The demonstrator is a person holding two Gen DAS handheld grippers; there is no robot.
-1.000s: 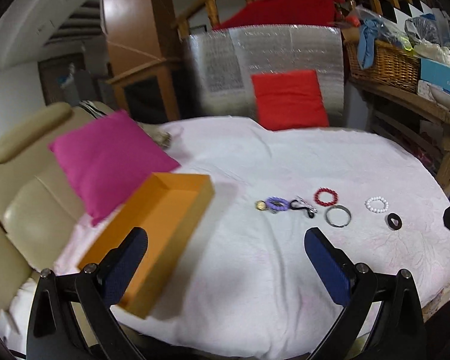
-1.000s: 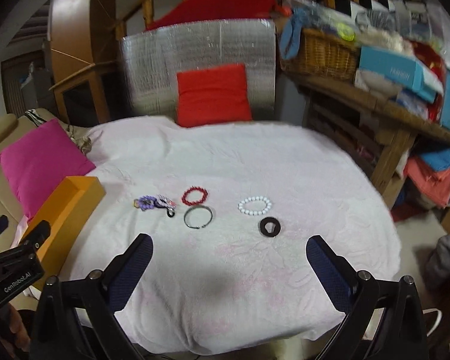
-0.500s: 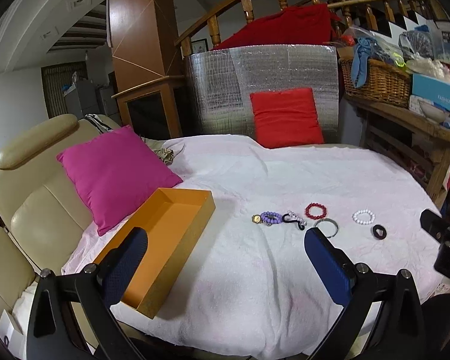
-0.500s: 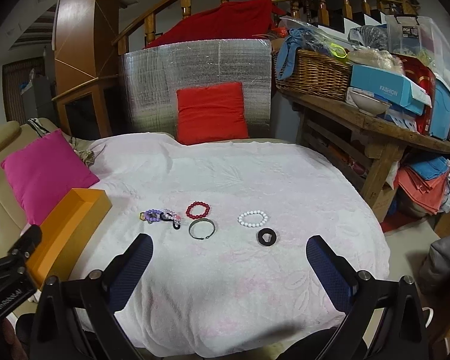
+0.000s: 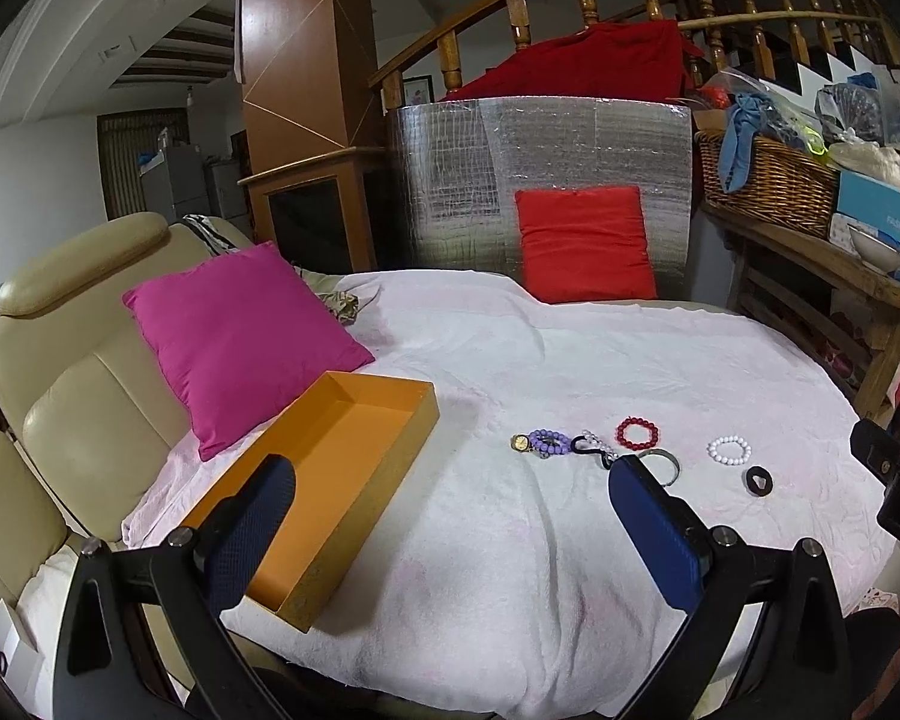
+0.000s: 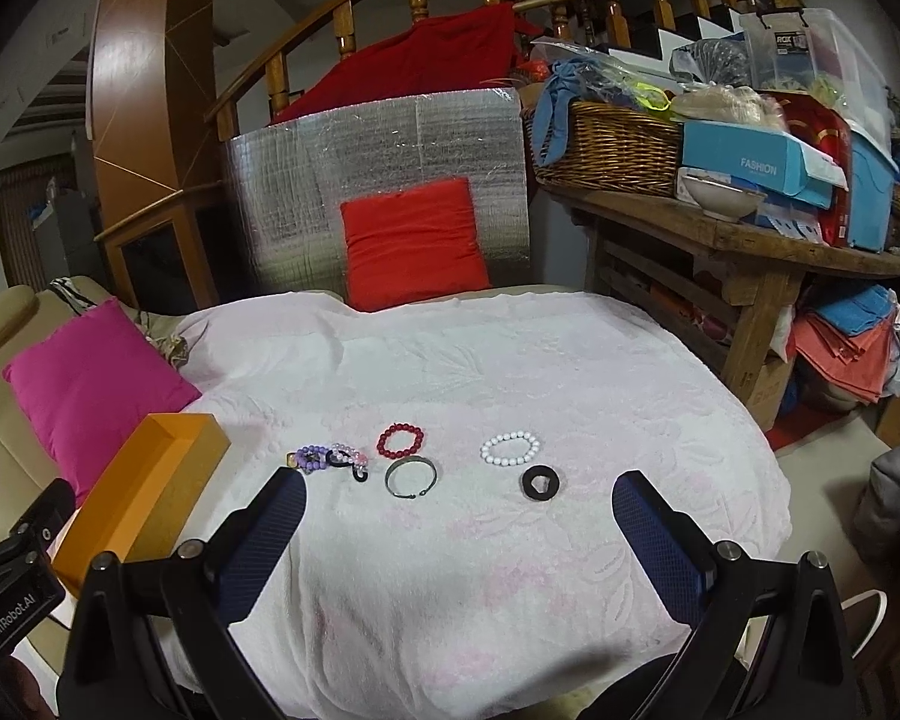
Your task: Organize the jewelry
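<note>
Several pieces of jewelry lie in a row on the white cloth [image 6: 510, 360]: a purple bead bracelet with a watch [image 6: 310, 458], a pink and black piece [image 6: 350, 461], a red bead bracelet [image 6: 400, 441], a metal bangle [image 6: 411, 477], a white bead bracelet [image 6: 510, 449] and a black ring [image 6: 540, 482]. The same row shows in the left wrist view, with the red bracelet [image 5: 636, 433] in the middle. An empty orange box [image 5: 330, 480] sits to the left. My left gripper [image 5: 450, 516] and right gripper [image 6: 459, 528] are both open and empty, short of the row.
A pink cushion [image 5: 240, 336] leans on a beige sofa [image 5: 60, 372] at the left. A red cushion [image 6: 411, 240] rests against a silver panel behind. A wooden bench [image 6: 750, 252] with a basket and boxes stands at the right.
Both views have tilted up and pulled back a little, so the jewelry sits lower in frame. Both grippers stay open. Nothing on the cloth has moved.
</note>
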